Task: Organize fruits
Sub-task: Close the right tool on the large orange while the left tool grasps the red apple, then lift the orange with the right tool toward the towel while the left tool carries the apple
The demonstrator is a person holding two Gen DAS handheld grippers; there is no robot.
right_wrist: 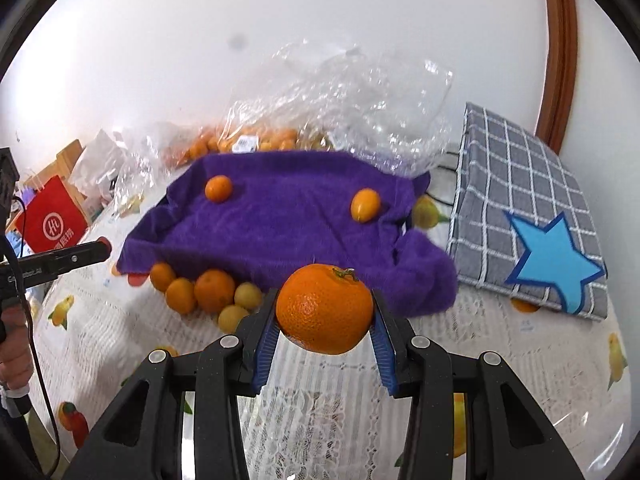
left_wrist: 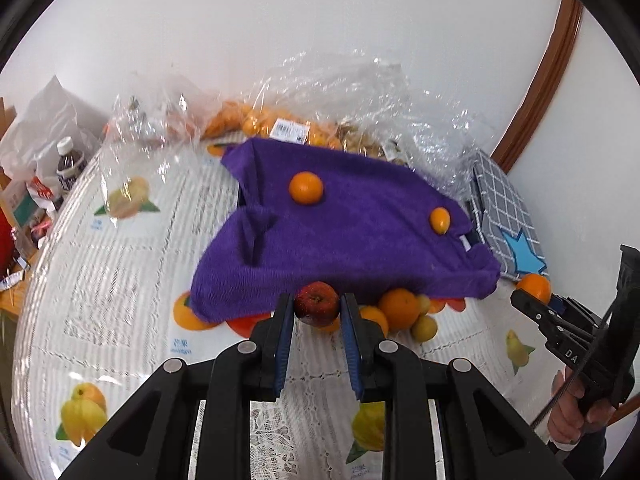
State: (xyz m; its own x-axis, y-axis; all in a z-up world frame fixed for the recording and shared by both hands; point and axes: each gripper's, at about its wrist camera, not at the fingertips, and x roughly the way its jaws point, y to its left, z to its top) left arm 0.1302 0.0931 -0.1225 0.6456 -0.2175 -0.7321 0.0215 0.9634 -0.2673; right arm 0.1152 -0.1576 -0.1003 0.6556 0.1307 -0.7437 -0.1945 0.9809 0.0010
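Note:
My left gripper (left_wrist: 317, 309) is shut on a small dark red apple (left_wrist: 317, 304), held above the table. In the right wrist view my right gripper (right_wrist: 325, 312) is shut on a large orange (right_wrist: 325, 308) with a green stem. Ahead of both lies a purple towel (left_wrist: 340, 224) draped over a raised shape, with a round orange (left_wrist: 306, 187) and a smaller oval one (left_wrist: 439, 220) on top. A cluster of oranges (right_wrist: 214, 290) and yellow fruits (right_wrist: 232, 316) lies at the towel's near edge. The right gripper (left_wrist: 534, 300) also shows at the right of the left wrist view, holding its orange.
A table (left_wrist: 120, 280) with a fruit-printed lace cover carries everything. Clear plastic bags (right_wrist: 360, 92) of small oranges lie behind the towel against the white wall. A grey checked fabric box (right_wrist: 532, 216) with a blue star stands at the right. A bottle (left_wrist: 70, 164) and a red bag (right_wrist: 54, 220) sit far left.

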